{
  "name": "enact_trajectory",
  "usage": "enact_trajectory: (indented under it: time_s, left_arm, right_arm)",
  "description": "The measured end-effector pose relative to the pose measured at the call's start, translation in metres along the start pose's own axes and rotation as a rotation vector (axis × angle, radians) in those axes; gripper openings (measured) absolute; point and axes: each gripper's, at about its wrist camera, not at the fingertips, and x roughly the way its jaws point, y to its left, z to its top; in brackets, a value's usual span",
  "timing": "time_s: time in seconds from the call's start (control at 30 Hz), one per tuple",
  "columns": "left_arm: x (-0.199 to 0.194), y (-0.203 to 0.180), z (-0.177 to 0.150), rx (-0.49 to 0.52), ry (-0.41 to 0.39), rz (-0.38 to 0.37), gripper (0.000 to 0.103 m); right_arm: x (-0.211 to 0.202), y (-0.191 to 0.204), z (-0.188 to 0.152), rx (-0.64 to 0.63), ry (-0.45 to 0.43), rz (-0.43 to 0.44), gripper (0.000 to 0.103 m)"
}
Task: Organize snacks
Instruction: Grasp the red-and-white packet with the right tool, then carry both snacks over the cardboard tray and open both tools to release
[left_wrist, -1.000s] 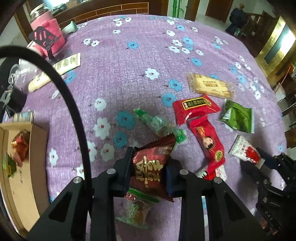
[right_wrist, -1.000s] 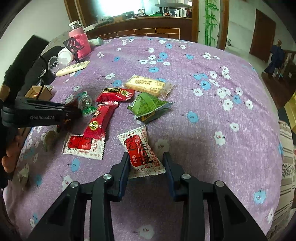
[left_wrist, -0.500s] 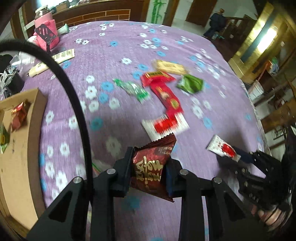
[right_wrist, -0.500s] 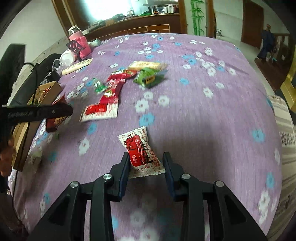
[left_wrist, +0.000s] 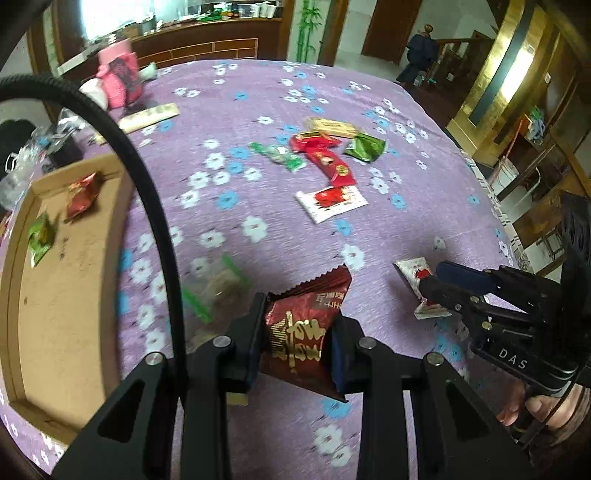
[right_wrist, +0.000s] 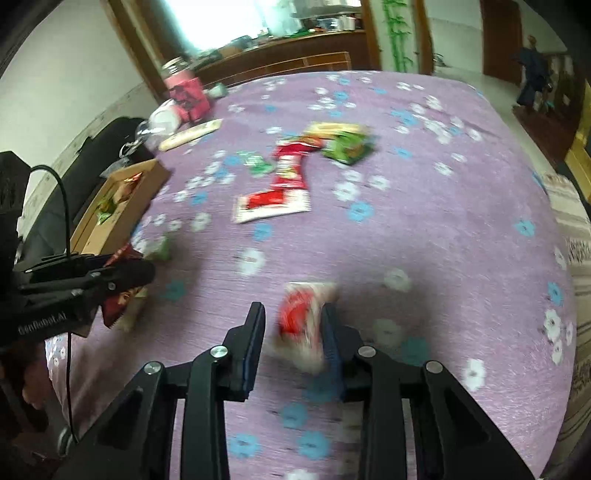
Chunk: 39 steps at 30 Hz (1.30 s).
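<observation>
My left gripper (left_wrist: 299, 314) is shut on a dark red snack packet (left_wrist: 317, 291) with gold lettering, held above the purple flowered cloth (left_wrist: 424, 206). It also shows at the left of the right wrist view as the left gripper (right_wrist: 142, 273). My right gripper (right_wrist: 292, 308) has a white and red packet (right_wrist: 295, 325) between its jaws, which are closing; the blurred packet leans on the right pad. In the left wrist view the right gripper (left_wrist: 434, 277) clamps that packet (left_wrist: 413, 271). A cardboard box (left_wrist: 74, 295) at the left holds a red packet (left_wrist: 83, 194) and a green one (left_wrist: 40, 236).
Several loose snacks lie mid-table: a white and red packet (left_wrist: 332, 199), red ones (left_wrist: 332, 166), a green one (left_wrist: 364, 147), a yellow one (left_wrist: 332, 125). A clear packet (left_wrist: 218, 288) lies by the box. A pink jar (left_wrist: 118, 77) stands far left. A black cable (left_wrist: 155, 206) arcs across.
Both grippers have drawn back from the snack pile with their packets, toward the cardboard box, which now looks larger. The right packet has tilted against the right pad.
</observation>
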Motion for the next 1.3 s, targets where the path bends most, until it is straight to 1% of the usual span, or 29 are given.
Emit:
enact_trajectory:
  time_s: [0.07, 0.17, 0.23, 0.27, 0.3, 0.33, 0.4, 0.43, 0.47, 0.5, 0.53, 0.57, 0.6, 0.63, 0.67, 0.77, 0.87, 0.9, 1.0, 1.13, 1.3]
  left_arm:
    - [-0.005, 0.013, -0.004, -0.016, -0.006, 0.012, 0.032]
    - [-0.011, 0.031, -0.010, -0.032, -0.001, 0.017, 0.032]
    - [-0.012, 0.038, -0.012, -0.029, -0.002, 0.027, 0.032]
    - [-0.013, 0.040, -0.013, -0.031, -0.003, 0.026, 0.032]
    - [-0.012, 0.043, -0.014, -0.035, 0.002, 0.020, 0.032]
    - [-0.011, 0.044, -0.015, -0.038, 0.006, 0.011, 0.032]
    - [-0.011, 0.043, -0.016, -0.032, 0.012, 0.001, 0.032]
    - [-0.009, 0.042, -0.017, -0.027, 0.017, -0.001, 0.032]
    - [-0.008, 0.040, -0.018, -0.018, 0.022, -0.003, 0.032]
    - [-0.007, 0.039, -0.018, -0.014, 0.024, -0.004, 0.032]
    - [-0.006, 0.037, -0.019, -0.011, 0.029, -0.010, 0.032]
    - [-0.005, 0.036, -0.020, -0.009, 0.034, -0.016, 0.032]
    - [-0.004, 0.034, -0.020, -0.008, 0.035, -0.019, 0.032]
    - [-0.003, 0.032, -0.021, -0.007, 0.036, -0.022, 0.032]
    - [-0.003, 0.030, -0.023, -0.005, 0.037, -0.027, 0.032]
    - [-0.005, 0.026, -0.028, -0.003, 0.034, -0.042, 0.032]
    - [-0.009, 0.027, -0.032, -0.001, 0.034, -0.044, 0.032]
    - [-0.010, 0.029, -0.033, -0.005, 0.033, -0.043, 0.032]
    - [-0.018, 0.044, -0.031, -0.033, 0.015, -0.030, 0.032]
    - [-0.030, 0.075, -0.026, -0.080, -0.020, 0.032, 0.032]
    - [-0.042, 0.127, -0.020, -0.164, -0.059, 0.129, 0.033]
  right_arm:
    - [0.003, 0.012, 0.004, -0.015, 0.004, 0.002, 0.031]
    - [0.005, 0.018, 0.002, -0.047, 0.008, -0.053, 0.031]
    - [0.013, 0.012, 0.000, -0.053, 0.051, -0.080, 0.033]
    - [0.016, 0.010, -0.002, -0.060, 0.057, -0.113, 0.034]
    - [0.018, 0.008, -0.004, -0.066, 0.069, -0.128, 0.039]
    - [0.021, 0.007, -0.005, -0.066, 0.079, -0.138, 0.040]
    - [0.026, 0.003, -0.007, -0.061, 0.103, -0.171, 0.046]
    - [0.028, 0.003, -0.007, -0.065, 0.104, -0.170, 0.047]
    - [0.031, 0.003, -0.007, -0.073, 0.116, -0.168, 0.051]
    - [0.033, 0.003, -0.006, -0.082, 0.113, -0.193, 0.051]
    - [0.034, 0.004, -0.005, -0.082, 0.116, -0.192, 0.051]
    - [0.035, 0.006, -0.005, -0.088, 0.115, -0.191, 0.046]
    - [0.035, 0.011, -0.006, -0.104, 0.112, -0.200, 0.028]
    - [0.034, 0.014, -0.007, -0.112, 0.111, -0.198, 0.026]
    - [0.033, 0.017, -0.010, -0.112, 0.111, -0.187, 0.023]
    - [0.028, 0.024, -0.018, -0.098, 0.103, -0.158, 0.023]
    - [0.022, 0.023, -0.023, -0.027, 0.089, -0.090, 0.023]
    - [0.020, 0.022, -0.021, 0.013, 0.093, -0.040, 0.023]
    - [0.017, 0.035, -0.014, 0.036, 0.074, 0.026, 0.023]
    - [0.018, 0.075, 0.007, -0.036, 0.044, 0.081, 0.023]
    - [0.030, 0.132, 0.038, -0.137, 0.013, 0.148, 0.023]
